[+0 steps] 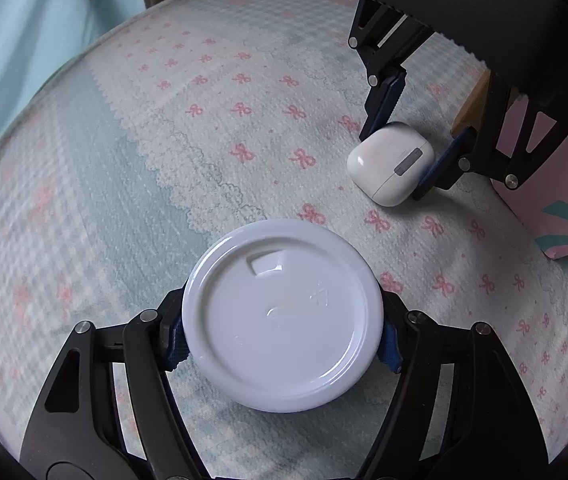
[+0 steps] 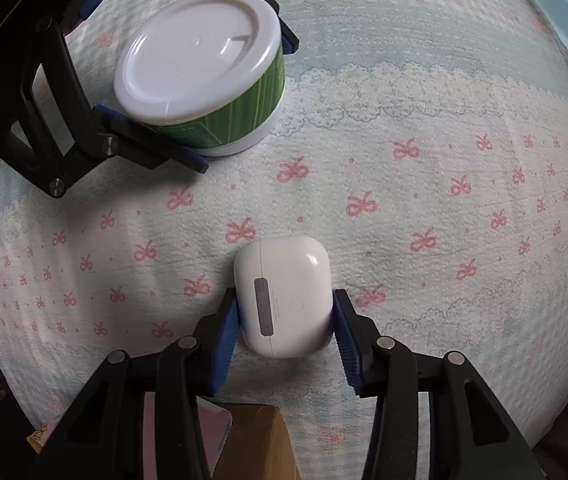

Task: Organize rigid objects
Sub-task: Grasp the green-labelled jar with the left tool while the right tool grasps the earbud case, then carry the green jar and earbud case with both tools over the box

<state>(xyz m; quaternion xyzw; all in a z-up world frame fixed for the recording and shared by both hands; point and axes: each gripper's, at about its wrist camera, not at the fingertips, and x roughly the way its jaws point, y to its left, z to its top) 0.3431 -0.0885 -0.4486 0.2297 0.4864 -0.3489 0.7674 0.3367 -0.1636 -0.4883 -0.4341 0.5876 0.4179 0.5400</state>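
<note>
A round green tub with a white lid point(image 1: 282, 314) stands on the bow-print cloth; my left gripper point(image 1: 282, 346) is shut on its sides. The tub point(image 2: 204, 76) and the left gripper point(image 2: 244, 108) also show at the upper left of the right wrist view. A white earbuds case point(image 2: 286, 296) lies on the cloth between the blue pads of my right gripper point(image 2: 288, 316), which touch both its sides. In the left wrist view the case point(image 1: 390, 166) sits at the right between the right gripper's fingers point(image 1: 408, 160).
A pink box with teal rays point(image 1: 556, 196) stands at the right edge, next to a wooden block point(image 1: 472, 108). The block point(image 2: 252, 444) and a pink item point(image 2: 212, 424) sit under the right gripper. Pale blue fabric point(image 1: 24, 52) lies beyond the cloth.
</note>
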